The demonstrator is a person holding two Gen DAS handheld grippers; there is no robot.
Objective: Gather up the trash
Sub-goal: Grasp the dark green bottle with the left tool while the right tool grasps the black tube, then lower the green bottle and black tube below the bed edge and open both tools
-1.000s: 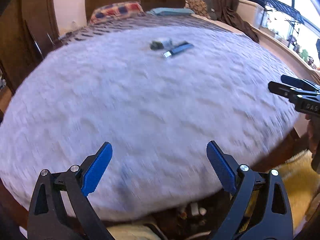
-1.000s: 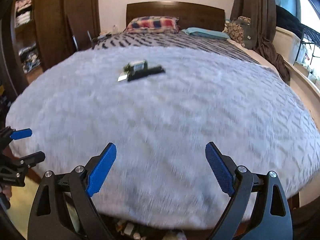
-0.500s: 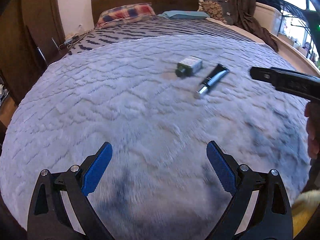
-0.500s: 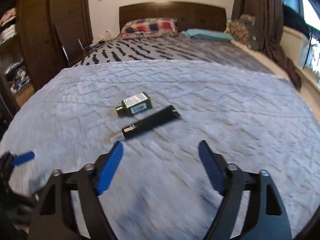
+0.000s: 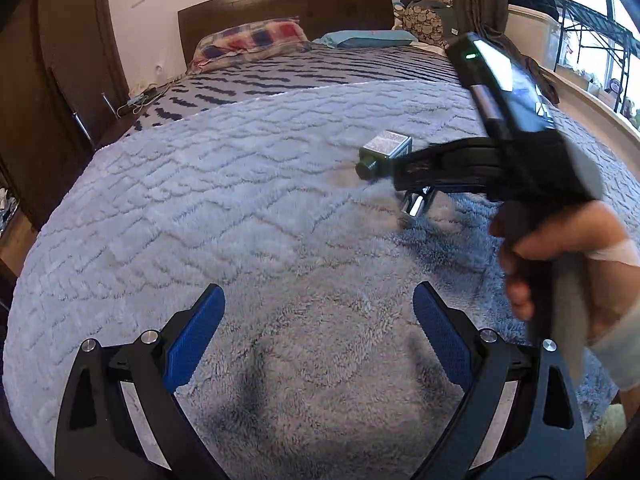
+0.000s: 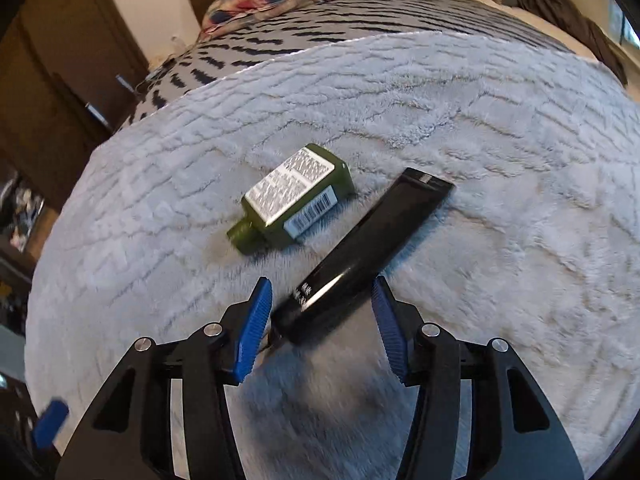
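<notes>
A black squeeze tube [image 6: 360, 256] and a small green bottle [image 6: 294, 198] with a white label lie side by side on a fluffy grey blanket [image 6: 500, 140]. My right gripper [image 6: 320, 316] is open, its blue pads on either side of the tube's lower cap end, a gap showing on both sides. In the left wrist view the bottle [image 5: 384, 154] shows behind the right gripper's body, and the tube's silver cap [image 5: 416, 206] sticks out below it. My left gripper [image 5: 320, 336] is open and empty, low over the blanket, well short of both items.
The blanket covers a bed with a striped cover [image 5: 320, 68], a plaid pillow [image 5: 248, 40] and a dark wooden headboard [image 5: 288, 0]. A dark wardrobe [image 5: 52, 100] stands at the left. Windows and shelving [image 5: 580, 40] are at the right.
Both grippers have moved forward over the bed. My right gripper has gone down to the black tube and narrowed its jaws around its cap end. The left gripper stays wide open.
</notes>
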